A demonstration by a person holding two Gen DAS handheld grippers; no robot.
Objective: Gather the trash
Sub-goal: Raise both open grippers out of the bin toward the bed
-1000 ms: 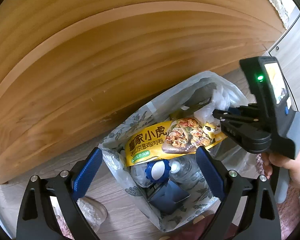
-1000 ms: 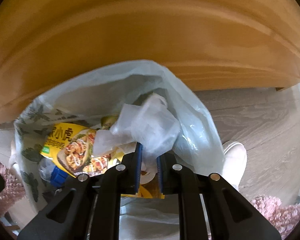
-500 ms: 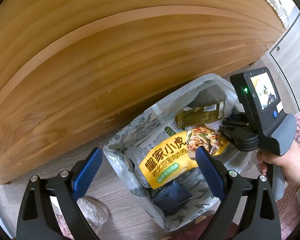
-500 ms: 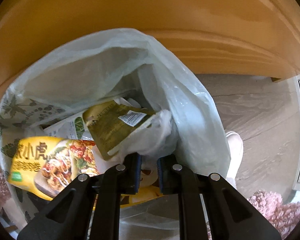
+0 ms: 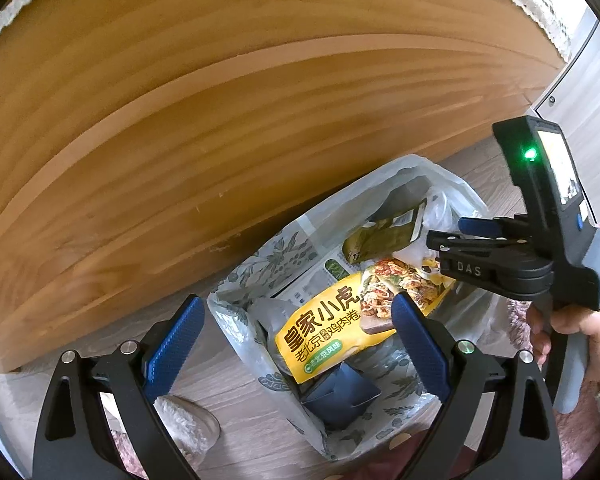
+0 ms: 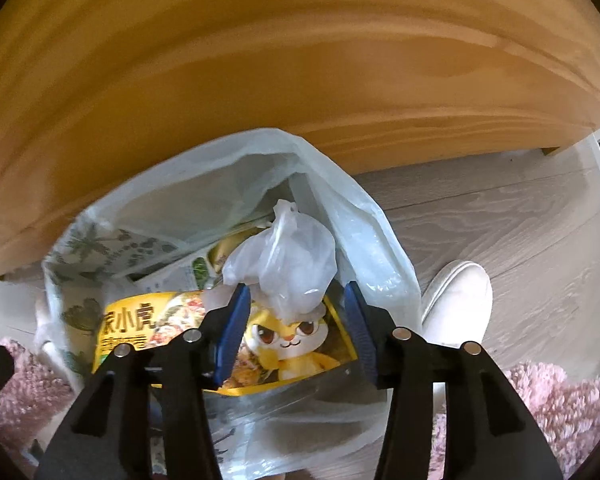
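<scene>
The right claw [image 6: 296, 330] hangs over the open mouth of the trash bag [image 6: 364, 232], its jaws opening, and the crumpled clear plastic wad [image 6: 288, 264] sits loose between them with neither pad pressing on it; this reads as a release, so that the wad drops onto the rubbish already inside. In the left wrist view the bag stands on the wood floor [image 5: 236, 404] at about 5 o'clock, tight against the wooden panel [image 5: 220, 140] that fills everything from 9 to 2 o'clock. The yellow food wrapper [image 5: 332, 328] lies across the top of the load, the olive packet [image 5: 388, 236] above it at 1 o'clock and the dark blue carton [image 5: 340, 396] below it at 6 o'clock. The left claw [image 5: 296, 344] hovers above the bag, jaws wide apart and empty, probably just waiting. A white slipper [image 6: 456, 300] and the pink rug [image 6: 540, 400] crowd the bag's side at 4 o'clock, and the panel limits approach from behind.
</scene>
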